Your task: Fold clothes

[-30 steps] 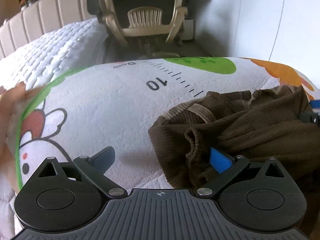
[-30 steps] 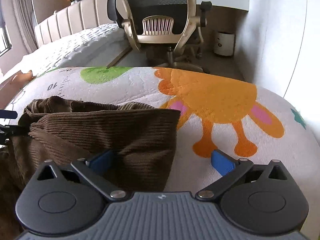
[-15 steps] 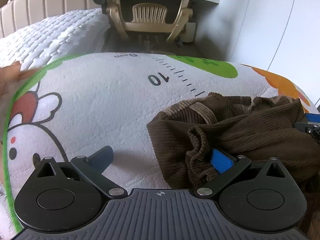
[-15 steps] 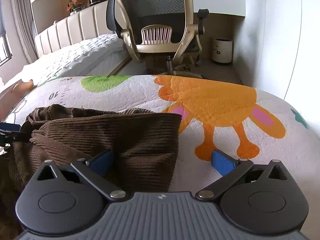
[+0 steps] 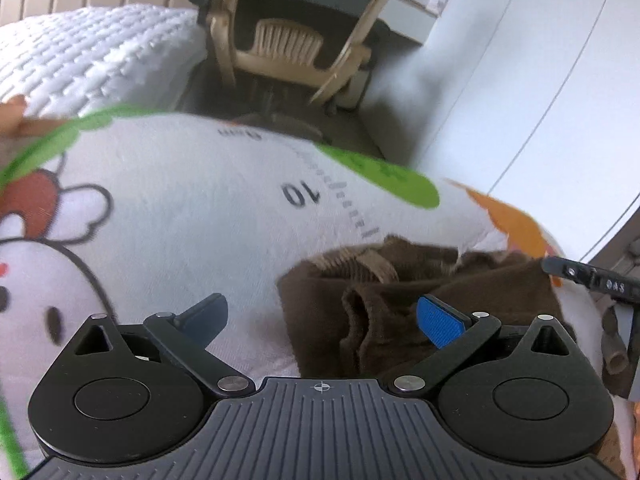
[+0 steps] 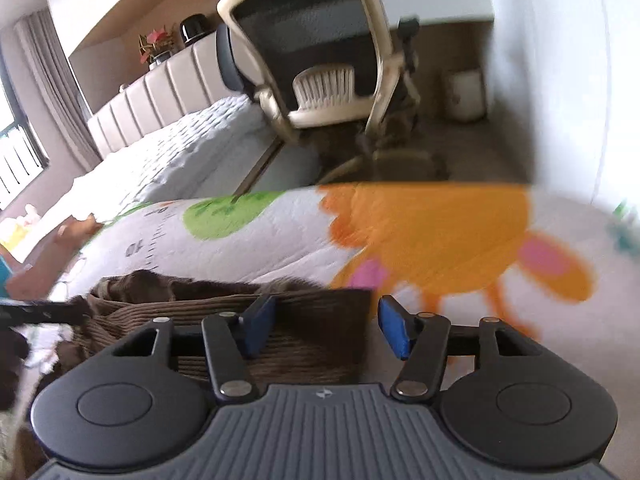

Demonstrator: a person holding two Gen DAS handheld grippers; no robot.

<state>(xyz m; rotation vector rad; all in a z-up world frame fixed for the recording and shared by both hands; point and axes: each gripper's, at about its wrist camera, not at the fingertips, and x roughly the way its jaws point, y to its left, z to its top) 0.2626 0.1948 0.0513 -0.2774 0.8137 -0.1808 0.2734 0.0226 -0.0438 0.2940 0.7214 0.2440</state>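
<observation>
A brown corduroy garment (image 5: 400, 300) lies bunched on a cartoon-print quilted mat (image 5: 192, 216). My left gripper (image 5: 320, 318) is open wide at the garment's left end. Its blue right pad (image 5: 440, 320) hangs over the cloth and its left pad (image 5: 204, 316) over bare mat. In the right wrist view the garment (image 6: 312, 336) shows its right edge between my right gripper's (image 6: 326, 326) fingers, which stand partly closed with a gap and no grip on the cloth. The other gripper's finger (image 5: 588, 278) pokes in at the right of the left wrist view.
An office chair (image 6: 320, 60) stands beyond the mat's far edge, with a white-quilted bed (image 6: 172, 160) to its left and a white wall (image 5: 540, 80) to its right. A person's hand (image 6: 72, 232) rests at the mat's left edge.
My right gripper's fingers have drawn closer together around the garment's right edge. Both views have tilted and blurred with motion. The left gripper stays open by the cloth.
</observation>
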